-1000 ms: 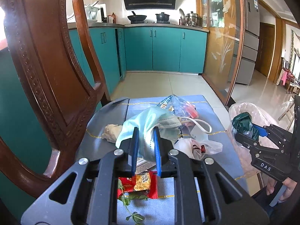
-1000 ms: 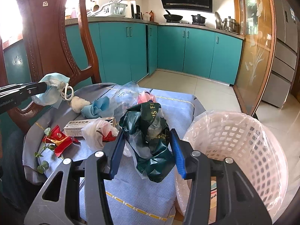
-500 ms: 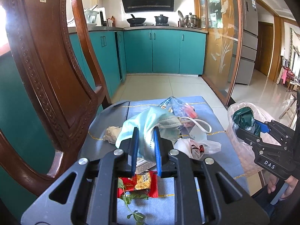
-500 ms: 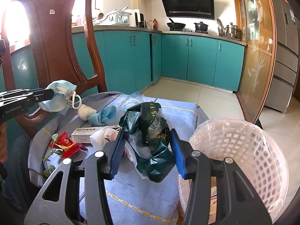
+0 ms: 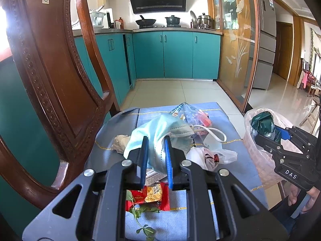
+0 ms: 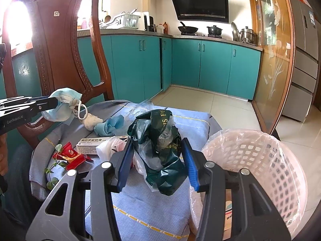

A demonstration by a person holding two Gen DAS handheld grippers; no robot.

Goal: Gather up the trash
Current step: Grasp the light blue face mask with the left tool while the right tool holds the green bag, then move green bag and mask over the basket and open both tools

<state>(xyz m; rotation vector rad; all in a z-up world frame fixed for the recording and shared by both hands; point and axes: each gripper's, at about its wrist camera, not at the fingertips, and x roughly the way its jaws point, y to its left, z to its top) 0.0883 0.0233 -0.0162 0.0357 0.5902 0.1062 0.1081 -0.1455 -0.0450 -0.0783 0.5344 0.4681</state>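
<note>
Trash in both my tools. My left gripper (image 5: 156,152) has its blue pads nipped on a pale blue face mask (image 5: 160,132), lifted clear of the cloth; the white ear loops (image 5: 212,132) dangle to one side. My right gripper (image 6: 158,160) clamps a crumpled dark green plastic bag (image 6: 160,140) with clear film bunched in it, pads pressing either flank.

Nearest below the left gripper: a red snack wrapper (image 5: 148,195) and a green leafy sprig (image 5: 140,217) on the blue tablecloth (image 5: 170,221). Just beyond them, a white medicine box (image 6: 94,143) and a white plastic bag (image 5: 208,156). Farther on, a crumpled white tissue (image 5: 119,141) beside a wad of blue cloth (image 6: 112,124), then a clear wrapper with red inside (image 5: 192,114) near the far edge.

Beside the table on the right stands a white lattice basket (image 6: 256,160) lined with a thin clear bag; in the left wrist view, the green bag sits over its rim.

Carved wooden chair (image 6: 60,40) stands at the left edge of the table. Beyond: teal kitchen cabinets (image 6: 210,66).
</note>
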